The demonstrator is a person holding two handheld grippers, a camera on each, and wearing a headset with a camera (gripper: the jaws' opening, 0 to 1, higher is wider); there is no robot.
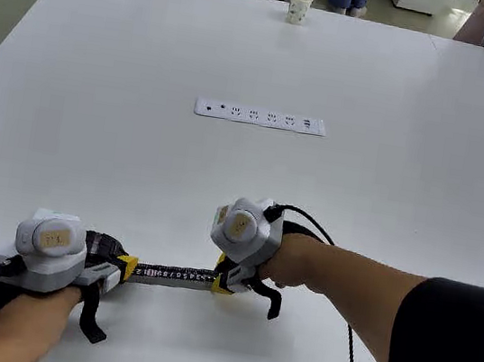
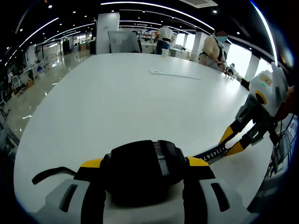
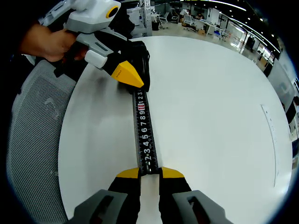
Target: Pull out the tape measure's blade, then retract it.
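Observation:
My left gripper (image 1: 124, 265) is shut on the black tape measure case (image 2: 142, 170), which sits low on the white table (image 1: 225, 169). A short length of dark blade (image 1: 175, 273) with white numbers runs from the case to my right gripper (image 1: 223, 280). In the right gripper view the blade (image 3: 144, 135) lies flat on the table, its end pinched between the yellow fingertips (image 3: 128, 173) of the right gripper (image 3: 149, 173), and the case (image 3: 138, 65) shows behind the left gripper. In the left gripper view the blade (image 2: 211, 153) reaches right to the other gripper's yellow tips.
A white power strip (image 1: 261, 116) lies flat at the table's middle. A paper cup (image 1: 299, 6) stands near the far edge. A mesh chair (image 3: 35, 135) is at the table's near side. People stand past the far edge (image 2: 212, 46).

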